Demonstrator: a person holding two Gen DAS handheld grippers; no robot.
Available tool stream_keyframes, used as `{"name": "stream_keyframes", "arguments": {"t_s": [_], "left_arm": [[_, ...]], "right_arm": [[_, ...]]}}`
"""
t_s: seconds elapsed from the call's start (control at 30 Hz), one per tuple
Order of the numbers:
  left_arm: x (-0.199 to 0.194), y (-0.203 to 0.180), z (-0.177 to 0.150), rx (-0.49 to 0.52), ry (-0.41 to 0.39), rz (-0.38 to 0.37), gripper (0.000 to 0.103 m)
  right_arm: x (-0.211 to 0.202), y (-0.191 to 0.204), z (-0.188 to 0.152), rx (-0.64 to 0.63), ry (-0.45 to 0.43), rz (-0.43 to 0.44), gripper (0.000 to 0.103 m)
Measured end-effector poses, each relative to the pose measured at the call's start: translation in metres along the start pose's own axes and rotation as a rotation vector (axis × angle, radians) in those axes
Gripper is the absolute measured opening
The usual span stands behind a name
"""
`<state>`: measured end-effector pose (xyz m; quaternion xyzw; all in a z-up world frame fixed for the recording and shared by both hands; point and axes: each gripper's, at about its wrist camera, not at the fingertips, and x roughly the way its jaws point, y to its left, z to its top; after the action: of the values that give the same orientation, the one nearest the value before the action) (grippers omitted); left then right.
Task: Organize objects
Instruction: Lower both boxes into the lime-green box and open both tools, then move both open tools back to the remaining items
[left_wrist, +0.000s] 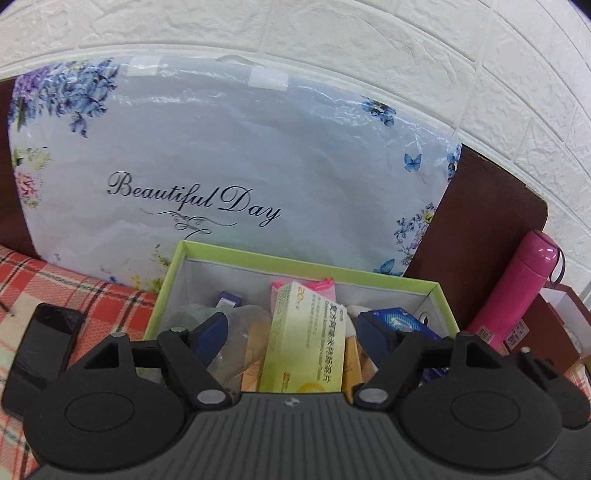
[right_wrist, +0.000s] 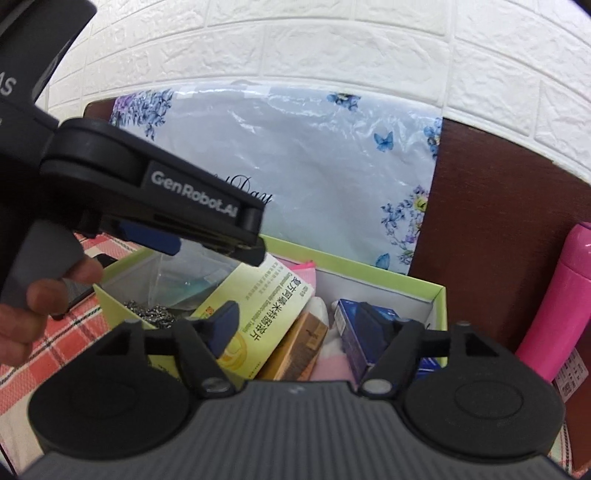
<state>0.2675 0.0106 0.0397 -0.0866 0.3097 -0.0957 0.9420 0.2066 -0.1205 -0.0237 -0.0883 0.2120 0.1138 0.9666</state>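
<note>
Box: green-rimmed cardboard box (left_wrist: 177, 258) with white inside, on the plaid cloth (left_wrist: 55, 284), crammed with items.
Medicine carton: pale yellow-green (left_wrist: 303, 332), upright at 12 o'clock between the left gripper (left_wrist: 295, 332) fingers.
Left gripper: spread wide, empty.
Right gripper: (right_wrist: 299, 325) spread wide, empty.
Flask: pink (left_wrist: 517, 288), 2 o'clock.

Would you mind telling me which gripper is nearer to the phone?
Left. The left gripper hangs over the box's left part, beside the phone; the right gripper is over the right part, farther away.
</note>
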Motion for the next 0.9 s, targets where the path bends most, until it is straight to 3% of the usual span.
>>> {"name": "stream_keyframes", "arguments": {"t_s": [0.23, 0.6, 0.9], "left_arm": [[-0.041, -0.016, -0.017, 0.062, -0.017, 0.075, 0.08], [-0.09, -0.022, -0.067, 0.054, -0.033, 0.066, 0.082], [-0.107, -0.001, -0.12, 0.008, 0.028, 0.062, 0.082]], "right_arm": [[-0.045, -0.008, -0.004, 0.009, -0.019, -0.036, 0.102], [-0.11, -0.019, -0.039, 0.144, 0.01, -0.044, 0.103], [-0.137, -0.02, -0.08, 0.271, 0.101, 0.016, 0.103]]}}
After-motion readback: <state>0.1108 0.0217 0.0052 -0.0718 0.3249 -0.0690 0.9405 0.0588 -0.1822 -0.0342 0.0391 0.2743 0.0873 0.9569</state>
